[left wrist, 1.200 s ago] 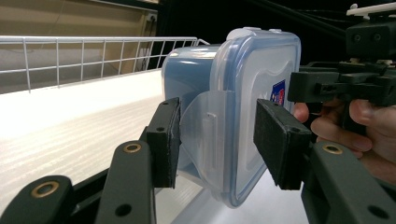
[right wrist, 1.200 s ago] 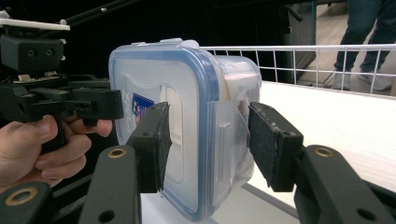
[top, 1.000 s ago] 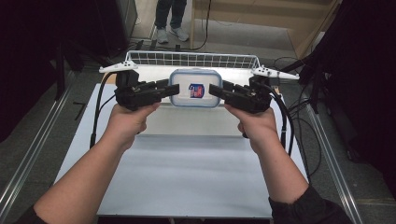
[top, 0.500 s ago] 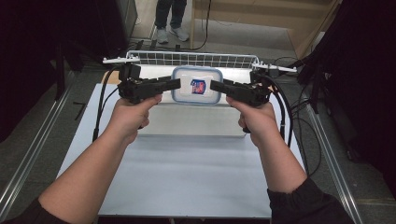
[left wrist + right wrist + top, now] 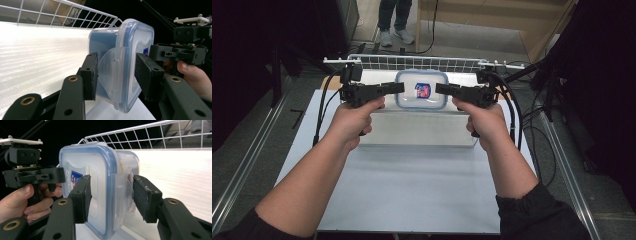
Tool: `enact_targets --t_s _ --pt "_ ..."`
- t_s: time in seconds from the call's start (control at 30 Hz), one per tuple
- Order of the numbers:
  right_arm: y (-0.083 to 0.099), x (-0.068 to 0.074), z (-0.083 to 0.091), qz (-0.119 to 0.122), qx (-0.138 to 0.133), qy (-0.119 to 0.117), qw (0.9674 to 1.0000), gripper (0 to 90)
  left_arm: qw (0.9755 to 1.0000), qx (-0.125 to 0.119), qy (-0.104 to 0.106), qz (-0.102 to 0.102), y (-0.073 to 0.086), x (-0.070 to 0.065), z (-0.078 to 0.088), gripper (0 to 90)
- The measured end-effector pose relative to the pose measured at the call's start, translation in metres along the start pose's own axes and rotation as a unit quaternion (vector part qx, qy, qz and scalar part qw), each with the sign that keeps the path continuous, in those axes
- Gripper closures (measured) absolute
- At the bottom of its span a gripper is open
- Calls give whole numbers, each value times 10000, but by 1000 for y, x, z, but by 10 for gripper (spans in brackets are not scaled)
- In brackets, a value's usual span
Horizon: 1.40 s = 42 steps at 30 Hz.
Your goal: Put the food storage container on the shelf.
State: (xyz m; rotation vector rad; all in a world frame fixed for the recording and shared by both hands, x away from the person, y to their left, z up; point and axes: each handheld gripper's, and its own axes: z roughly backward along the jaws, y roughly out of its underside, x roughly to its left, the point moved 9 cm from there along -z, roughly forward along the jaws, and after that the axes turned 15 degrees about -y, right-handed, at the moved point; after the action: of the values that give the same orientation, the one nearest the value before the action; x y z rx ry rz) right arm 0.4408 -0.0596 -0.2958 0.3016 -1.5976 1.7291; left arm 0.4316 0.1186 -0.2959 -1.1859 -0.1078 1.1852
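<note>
Fingers of the left gripper (image 5: pixel 398 88) and right gripper (image 5: pixel 441 89) straddle the container (image 5: pixel 422 90) side latches, part-open, not visibly clamped; closing both evenly should keep it level.

We see a clear, glossy plastic box (image 5: pixel 107 50) with a smooth blue-rimmed lid (image 5: pixel 85 182) and a printed sticker (image 5: pixel 422 90). The grippers (image 5: pixel 398 88) (image 5: pixel 441 88) are matt black plastic with brass-coloured rivets; their pads (image 5: pixel 142 195) look rough. The basket (image 5: pixel 412 62) is white-coated wire. The table (image 5: pixel 412 175) looks matt white.
</note>
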Motion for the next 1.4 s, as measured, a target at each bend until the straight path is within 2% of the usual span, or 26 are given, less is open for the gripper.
enact_targets --t_s 0.13,0.2,0.3,0.4,0.47,0.5,0.57,0.7,1.07,1.4 --pt "-1 -3 -2 -97 35 12 9999 511 9999 43 -29 96 0 2 -1 550" --pt "-1 -5 -4 -231 56 -30 9997 511 9999 45 -52 134 -1 3 -2 550" --pt "-2 -8 -5 -309 22 -9 9995 512 9995 100 -35 294 -1 6 -6 550" --pt "-2 -10 -5 -313 47 22 9995 512 9993 170 -50 337 0 7 -8 548" --pt "-1 -13 -5 -400 104 23 9991 512 9991 207 -63 360 1 8 -9 548" --pt "-1 -14 -6 -418 104 37 9991 512 9988 235 -50 426 1 10 -11 548" --pt "-2 -16 -6 -462 67 45 9989 512 9984 209 -48 525 0 11 -13 549" --pt "-1 -18 -8 -553 97 22 9984 510 9982 147 -70 568 -3 14 -14 548" --pt "-1 -23 -14 -571 75 5 9983 498 9986 95 -229 468 -3 18 -18 514" --pt "-3 -31 -21 -589 -57 141 9982 438 9985 51 -384 394 -3 20 -25 452"
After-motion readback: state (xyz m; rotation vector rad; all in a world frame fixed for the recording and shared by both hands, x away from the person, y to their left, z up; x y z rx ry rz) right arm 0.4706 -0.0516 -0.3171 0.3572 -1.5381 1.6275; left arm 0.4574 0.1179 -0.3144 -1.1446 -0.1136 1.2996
